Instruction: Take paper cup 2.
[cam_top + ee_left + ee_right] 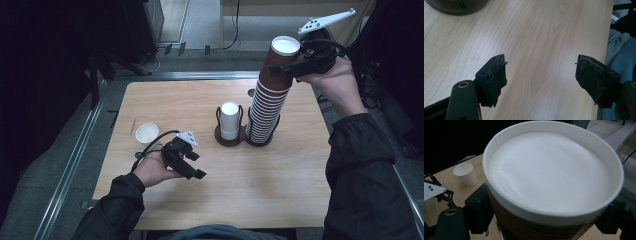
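Gripping the top brown cup (pixel 280 59) of a tall stack of brown paper cups (pixel 267 105) at the far right of the desk (pixel 200 195), right tongs (pixel 286 70) closed on its ribbed, corrugated wall just under the rolled white rim. Seen from the right tongs view, black jaws pressed against both sides of the top brown cup (pixel 554 182), smooth white inside facing up, round mouth wide. Stack standing upright, long axis vertical with a slight lean, mouths pointing up, foot seated in a dark wire holder (pixel 262 136) with a round base. Beside it on the left, just touching bases, a second wire holder (pixel 229 131) with a column of plain white cups (pixel 230 120), also upright. Well apart at the near left, a single small white paper cup (pixel 147 133) standing alone on the pale wood-grain desk, mouth up, tapered; visible too in the right tongs view as a small white paper cup (pixel 466 174).

Left tongs (pixel 192 165) held low over the near left part of the desk, jaws partly apart with nothing between them; in the left tongs view, black blocky jaws with frayed dark padding, bare light wood showing in the gap of the left tongs (pixel 541 75), pointing along the desk toward the right.
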### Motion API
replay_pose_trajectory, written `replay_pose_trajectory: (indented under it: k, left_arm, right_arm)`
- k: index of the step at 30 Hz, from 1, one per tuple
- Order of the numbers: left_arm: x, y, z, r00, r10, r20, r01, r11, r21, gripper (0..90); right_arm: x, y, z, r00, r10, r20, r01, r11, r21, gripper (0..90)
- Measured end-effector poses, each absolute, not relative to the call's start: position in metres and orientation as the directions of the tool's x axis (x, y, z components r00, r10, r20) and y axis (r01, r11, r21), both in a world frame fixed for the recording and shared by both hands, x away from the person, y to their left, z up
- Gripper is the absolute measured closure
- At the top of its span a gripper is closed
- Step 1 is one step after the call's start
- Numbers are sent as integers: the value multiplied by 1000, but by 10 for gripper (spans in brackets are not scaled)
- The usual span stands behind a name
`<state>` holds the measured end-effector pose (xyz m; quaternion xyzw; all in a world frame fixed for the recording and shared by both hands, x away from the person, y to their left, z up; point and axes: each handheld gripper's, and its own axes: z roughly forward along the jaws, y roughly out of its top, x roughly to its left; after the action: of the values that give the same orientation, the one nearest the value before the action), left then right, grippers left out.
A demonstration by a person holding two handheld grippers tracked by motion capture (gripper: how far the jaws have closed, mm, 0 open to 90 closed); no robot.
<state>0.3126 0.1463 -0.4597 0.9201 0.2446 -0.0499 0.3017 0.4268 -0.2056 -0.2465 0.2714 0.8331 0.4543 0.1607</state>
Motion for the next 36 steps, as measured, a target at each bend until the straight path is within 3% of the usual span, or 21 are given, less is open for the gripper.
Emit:
replay_pose_trajectory:
  k: [4,14,24,36]
  left_arm:
    - [313,146,-460,876,419,-239,479,-699,530,246]
    - [313,148,-461,872,423,-247,488,-694,529,247]
    - [313,149,-461,866,429,-257,498,-686,530,248]
    - [316,155,-458,858,447,-254,508,-662,551,248]
  right_arm:
    - [425,-207,-238,-794,608,-13,289,396,872,187]
    - [418,-206,-215,-794,606,-49,263,415,871,188]
    - [399,-203,-179,-783,611,-121,177,405,897,188]
    - [364,-191,-155,-836,528,-147,96,405,909,188]
